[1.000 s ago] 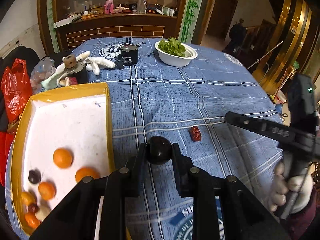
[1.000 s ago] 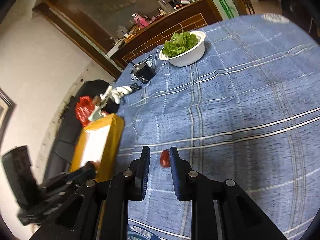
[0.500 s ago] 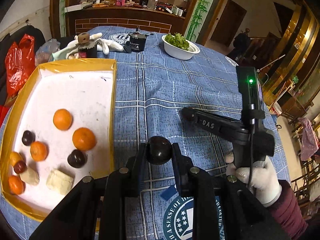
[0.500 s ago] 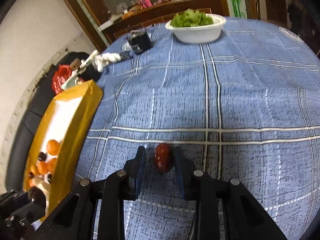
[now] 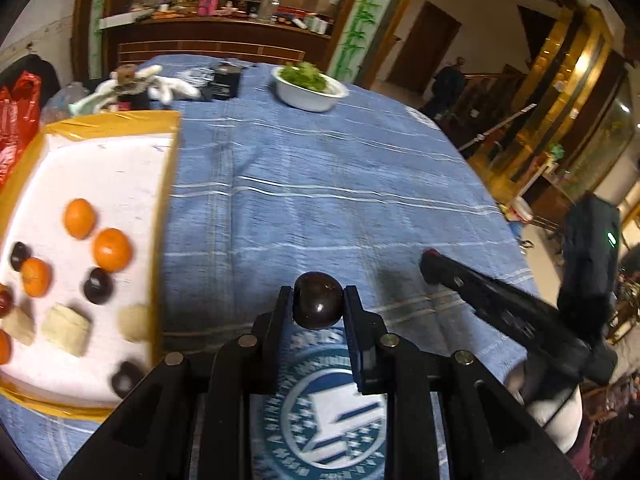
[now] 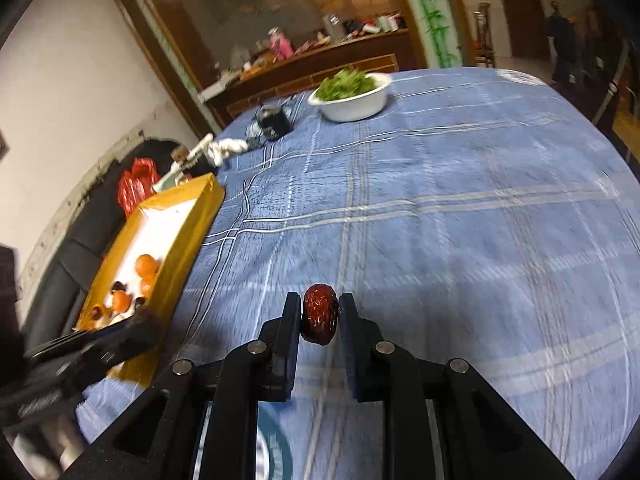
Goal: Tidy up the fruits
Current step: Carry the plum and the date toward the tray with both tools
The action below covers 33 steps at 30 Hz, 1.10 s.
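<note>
- Carrying fruit to the tray [image 5: 168, 184]: left claw [image 5: 319, 300] pinches a dark plum [image 5: 318, 299], right claw [image 6: 320, 314] pinches a red date [image 6: 319, 314], both above the surface [image 6: 460, 208]
- Next move, likely: swing each over the tray, then release

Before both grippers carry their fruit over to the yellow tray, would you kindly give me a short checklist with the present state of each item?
1. Left gripper shut on the dark plum: ok.
2. Right gripper shut on the red date: ok.
3. Date lifted clear of the tablecloth: cannot tell, view is blurred.
4. Free white floor in the yellow tray for two more fruits: ok, far half is bare.
5. Grippers apart from each other: ok, right one sits off to the side in the left wrist view.
</note>
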{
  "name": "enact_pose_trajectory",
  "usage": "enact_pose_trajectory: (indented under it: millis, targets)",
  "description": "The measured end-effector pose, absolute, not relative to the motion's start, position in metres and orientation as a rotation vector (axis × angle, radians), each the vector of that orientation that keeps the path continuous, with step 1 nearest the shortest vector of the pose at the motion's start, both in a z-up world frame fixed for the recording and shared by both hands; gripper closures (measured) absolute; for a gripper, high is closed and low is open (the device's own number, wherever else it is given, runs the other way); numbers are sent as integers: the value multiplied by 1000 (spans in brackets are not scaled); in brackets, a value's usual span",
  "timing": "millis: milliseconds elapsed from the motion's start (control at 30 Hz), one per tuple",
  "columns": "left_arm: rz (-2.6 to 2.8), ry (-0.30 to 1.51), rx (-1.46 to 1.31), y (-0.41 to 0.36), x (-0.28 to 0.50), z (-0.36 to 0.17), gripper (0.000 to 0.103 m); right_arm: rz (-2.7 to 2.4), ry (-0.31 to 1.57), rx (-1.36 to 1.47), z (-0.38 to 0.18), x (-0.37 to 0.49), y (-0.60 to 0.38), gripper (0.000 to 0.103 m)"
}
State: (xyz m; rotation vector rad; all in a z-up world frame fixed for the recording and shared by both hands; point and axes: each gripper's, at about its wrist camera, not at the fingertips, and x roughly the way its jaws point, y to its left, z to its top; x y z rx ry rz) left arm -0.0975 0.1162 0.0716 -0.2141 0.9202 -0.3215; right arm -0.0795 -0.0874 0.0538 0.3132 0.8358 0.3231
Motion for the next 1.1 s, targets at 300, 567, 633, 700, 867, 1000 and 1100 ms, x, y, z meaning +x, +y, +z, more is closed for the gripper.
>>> enact_pose_trajectory:
  millis: [300, 567, 633, 700, 867, 1000, 1100]
  targets:
    - [-447, 947, -188, 79, -123, 64, 80, 223, 808, 401, 51, -143, -130, 82]
    - [-516, 927, -195, 64, -132, 68, 80, 168, 804, 384, 56, -163, -139, 82]
    - [-530, 933, -200, 62, -130, 67, 80, 154, 804, 376, 57, -167, -141, 82]
    - [-542, 934, -205, 60, -128, 67, 80, 141, 802, 372, 59, -169, -143, 82]
    - [-568, 912, -230, 64, -131, 72, 80, 121, 802, 357, 66, -173, -140, 82]
    - [-571, 906, -247, 73, -133, 71, 80, 130, 810, 334, 66, -172, -125, 82]
    - [-566, 899, -269, 82, -134, 71, 80, 143, 826, 316, 65, -167, -113, 82]
